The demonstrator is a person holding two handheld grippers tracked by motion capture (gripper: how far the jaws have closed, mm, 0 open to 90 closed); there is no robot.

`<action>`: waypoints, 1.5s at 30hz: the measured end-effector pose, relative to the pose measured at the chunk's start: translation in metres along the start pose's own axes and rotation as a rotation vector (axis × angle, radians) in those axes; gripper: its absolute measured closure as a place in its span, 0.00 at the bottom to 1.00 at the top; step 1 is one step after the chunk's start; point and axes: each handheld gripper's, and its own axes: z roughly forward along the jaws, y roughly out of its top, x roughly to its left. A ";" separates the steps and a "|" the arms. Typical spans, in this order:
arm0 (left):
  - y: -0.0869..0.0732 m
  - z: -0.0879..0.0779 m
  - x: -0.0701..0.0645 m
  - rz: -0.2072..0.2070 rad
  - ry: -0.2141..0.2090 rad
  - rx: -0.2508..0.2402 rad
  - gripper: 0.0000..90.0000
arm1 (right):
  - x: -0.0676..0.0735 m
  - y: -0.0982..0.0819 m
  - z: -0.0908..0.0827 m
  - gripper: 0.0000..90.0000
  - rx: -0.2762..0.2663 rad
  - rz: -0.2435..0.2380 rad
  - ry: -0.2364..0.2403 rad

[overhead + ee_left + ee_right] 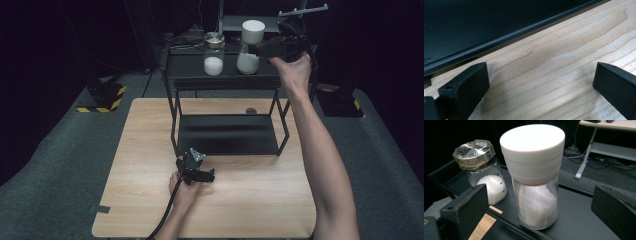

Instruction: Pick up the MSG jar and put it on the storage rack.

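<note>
the right tool (541, 205) hung released before the white-capped jar (536, 182) on the shelf (190, 67) at 12 o'clock. best slide in level and clamp the glass below the cap. the left tool (196, 170) rested released on the bench (250, 200).

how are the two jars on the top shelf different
The white-capped jar wears a tall, broad white plastic cap; the metal-lidded jar has a flat metallic lid that looks taped over. The white-capped jar stands taller and narrows toward its neck; the metal-lidded jar is squatter and straight-sided. The white-capped jar stands between the open jaws of the right gripper; the metal-lidded jar stands apart, beside it. Both are clear glass, upright on the black shelf, holding white grains.
</note>
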 end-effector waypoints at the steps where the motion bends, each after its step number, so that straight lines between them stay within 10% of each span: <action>1: 0.000 0.000 0.000 0.000 0.000 -0.001 0.01 | 0.000 0.000 -0.001 0.00 0.002 -0.004 -0.004; 45: 0.000 0.000 -0.001 -0.004 0.002 -0.003 0.01 | -0.034 -0.051 -0.070 0.02 -0.067 -0.004 -0.034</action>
